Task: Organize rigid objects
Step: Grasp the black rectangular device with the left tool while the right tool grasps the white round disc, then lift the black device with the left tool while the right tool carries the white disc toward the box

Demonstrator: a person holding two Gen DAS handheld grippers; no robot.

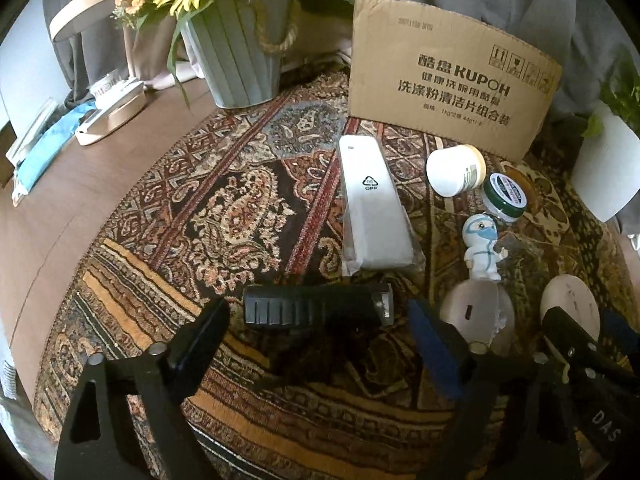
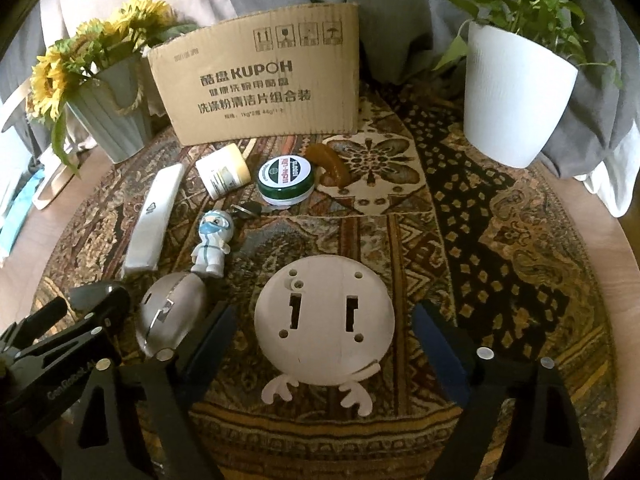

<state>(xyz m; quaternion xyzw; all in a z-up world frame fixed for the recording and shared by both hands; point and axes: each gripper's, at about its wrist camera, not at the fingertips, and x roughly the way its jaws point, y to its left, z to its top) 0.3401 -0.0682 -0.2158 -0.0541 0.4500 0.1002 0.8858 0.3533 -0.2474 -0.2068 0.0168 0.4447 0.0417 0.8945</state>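
A black ribbed bar (image 1: 318,309) lies on the patterned cloth between the open fingers of my left gripper (image 1: 320,344), which is empty. Behind it lie a long white wrapped box (image 1: 374,204), a white jar (image 1: 454,170), a green tin (image 1: 505,198) and a masked figurine (image 1: 484,246). My right gripper (image 2: 324,344) is open around a round white disc with feet (image 2: 324,316), not touching it. A silver egg-shaped shell (image 2: 172,320) lies to its left. The figurine (image 2: 212,242), tin (image 2: 285,180) and jar (image 2: 222,174) show behind.
A cardboard sheet (image 2: 260,80) stands at the back. A sunflower bucket (image 1: 240,48) is back left, a white plant pot (image 2: 516,92) back right. A brown curved piece (image 2: 332,164) lies by the tin. Papers and a wooden tray (image 1: 112,116) sit at the table's left edge.
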